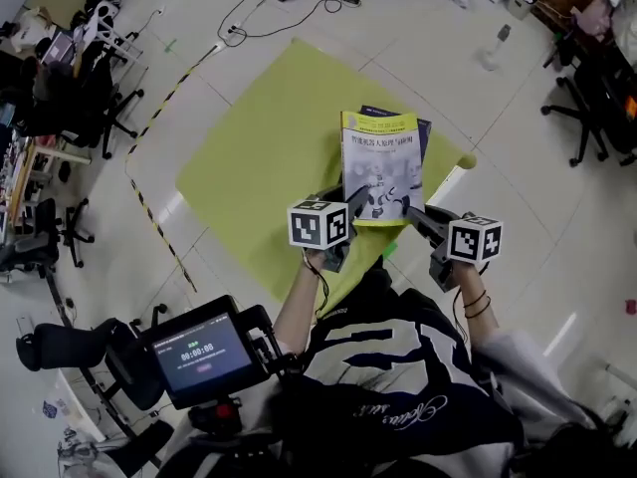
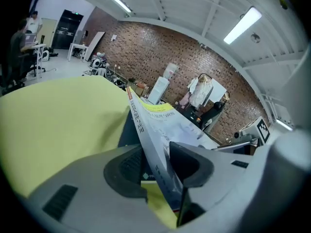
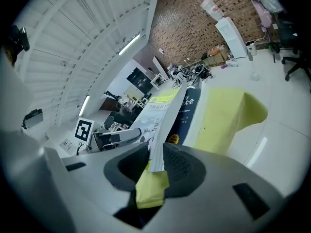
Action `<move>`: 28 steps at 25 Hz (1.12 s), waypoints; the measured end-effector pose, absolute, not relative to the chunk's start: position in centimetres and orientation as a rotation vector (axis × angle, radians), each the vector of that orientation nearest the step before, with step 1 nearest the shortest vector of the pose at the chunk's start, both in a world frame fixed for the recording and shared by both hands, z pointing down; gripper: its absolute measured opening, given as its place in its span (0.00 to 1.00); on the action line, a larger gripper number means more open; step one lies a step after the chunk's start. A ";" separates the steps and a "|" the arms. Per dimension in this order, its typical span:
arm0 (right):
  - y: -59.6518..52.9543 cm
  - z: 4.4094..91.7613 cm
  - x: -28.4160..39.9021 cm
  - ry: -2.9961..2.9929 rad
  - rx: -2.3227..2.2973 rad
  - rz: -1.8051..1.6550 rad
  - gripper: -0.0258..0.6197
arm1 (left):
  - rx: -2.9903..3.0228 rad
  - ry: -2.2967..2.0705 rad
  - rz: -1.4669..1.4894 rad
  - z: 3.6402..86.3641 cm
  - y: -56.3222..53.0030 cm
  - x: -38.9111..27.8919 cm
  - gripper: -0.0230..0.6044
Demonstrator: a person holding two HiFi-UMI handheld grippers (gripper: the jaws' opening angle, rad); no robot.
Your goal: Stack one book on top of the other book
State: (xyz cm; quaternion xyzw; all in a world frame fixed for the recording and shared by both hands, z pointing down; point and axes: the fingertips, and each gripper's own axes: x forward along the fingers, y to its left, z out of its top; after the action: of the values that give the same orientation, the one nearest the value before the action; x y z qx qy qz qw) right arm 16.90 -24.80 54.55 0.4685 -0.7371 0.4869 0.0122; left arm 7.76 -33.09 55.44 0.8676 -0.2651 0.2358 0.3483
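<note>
The L claw [image 1: 350, 210] and R claw [image 1: 414, 217] are each clenching a near corner of the yellow-white book [image 1: 382, 167]. This book is hanging over the dark blue book [image 1: 423, 132] on the green table [image 1: 249, 157], covering most of it.

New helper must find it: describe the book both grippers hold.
Find the yellow-green cloth. Near its closer edge two books overlap. The upper book, pinched by the left gripper and right gripper, has a white cover with a yellow top band; the dark blue book lies beneath.
</note>
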 end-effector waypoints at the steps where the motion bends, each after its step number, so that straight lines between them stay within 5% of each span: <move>1: -24.5 55.0 16.9 -2.270 1.483 1.517 0.18 | 2.255 -0.683 0.641 55.9 -32.9 7.9 0.27; 12: -24.1 57.5 16.7 -2.094 1.705 1.825 0.17 | 2.232 -0.686 0.852 58.4 -35.0 8.4 0.36; 17: -24.3 58.4 17.0 -2.020 1.821 1.784 0.19 | 2.347 -1.044 1.078 57.0 -38.9 4.8 0.40; 28: -19.7 56.9 18.8 -1.987 1.833 1.524 0.24 | 2.218 -0.904 0.550 52.3 -33.7 4.7 0.40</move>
State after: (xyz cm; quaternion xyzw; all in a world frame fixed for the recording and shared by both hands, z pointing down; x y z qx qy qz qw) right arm 18.82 -19.65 56.95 0.5906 -0.6401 0.4910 0.0193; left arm 4.67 -33.73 52.32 0.8502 -0.3466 0.2110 0.3354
